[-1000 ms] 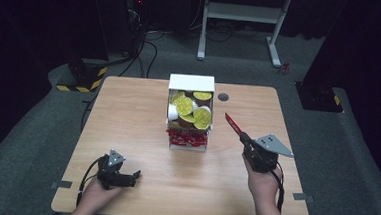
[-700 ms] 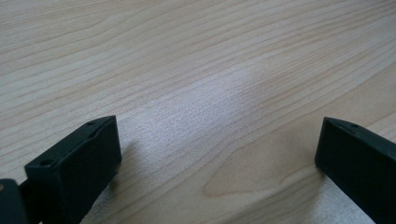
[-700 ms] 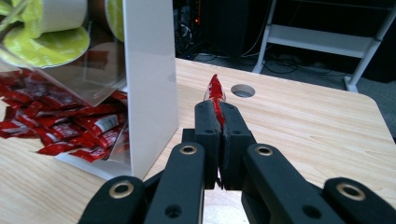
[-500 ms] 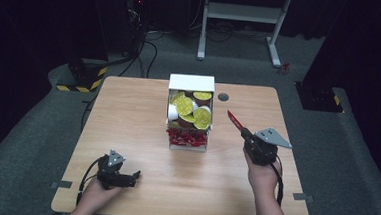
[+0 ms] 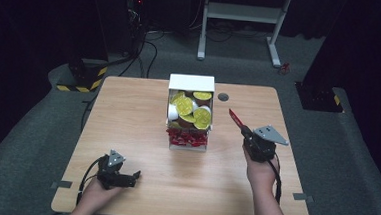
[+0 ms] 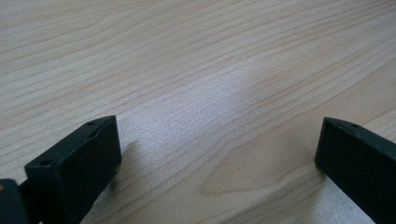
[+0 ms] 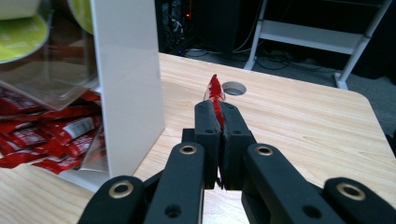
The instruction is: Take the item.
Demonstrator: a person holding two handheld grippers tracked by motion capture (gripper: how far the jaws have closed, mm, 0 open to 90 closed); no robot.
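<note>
**One red packet pinched, right of the box**

High view: the right gripper [image 5: 241, 126] holds a red packet [image 5: 235, 117] just right of the white box [image 5: 191, 82]; the left gripper [image 5: 133, 176] rests near the table's [image 5: 128, 113] front edge. Left gripper view: jaws spread wide over bare wood. Right gripper view: jaws clenched on what seems a sauce packet [image 7: 215, 93]

We're in a lab or test studio here: a lone light-wood table [image 5: 142, 119] with a round cable hole [image 5: 223, 97] sits on grey carpet [image 5: 42, 128], black curtains [image 5: 28, 22] closing it in. Behind, loose black cables [image 5: 149, 47] snake across the floor, a white metal stand frame [image 5: 244, 15] waits, and yellow-and-black hazard-striped base [image 5: 82, 78] marks equipment at the left.
</note>
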